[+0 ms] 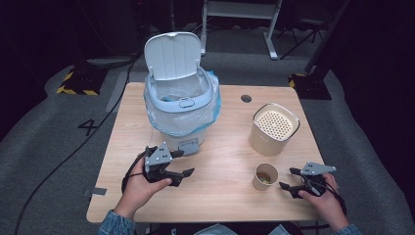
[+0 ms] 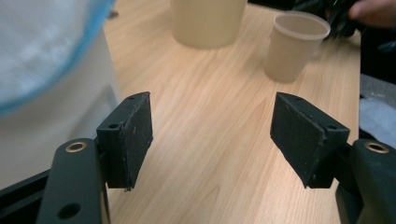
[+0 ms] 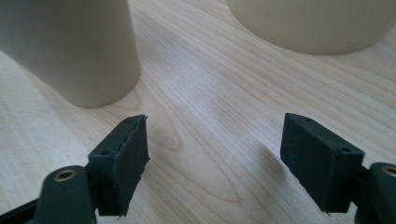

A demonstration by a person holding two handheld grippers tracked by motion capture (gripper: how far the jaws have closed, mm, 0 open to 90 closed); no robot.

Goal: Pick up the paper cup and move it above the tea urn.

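Both grippers, left gripper (image 2: 212, 137) and right gripper (image 3: 215, 161), gape with nothing between them near the desk's (image 1: 220, 191) front edge. Only the high view reveals dregs inside the paper cup (image 1: 265, 176).

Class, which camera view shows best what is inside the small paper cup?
The high view: it looks down into the paper cup, showing brownish contents at the bottom. The left gripper view shows its side and rim only. The right gripper view shows a close, blurred part of its wall.
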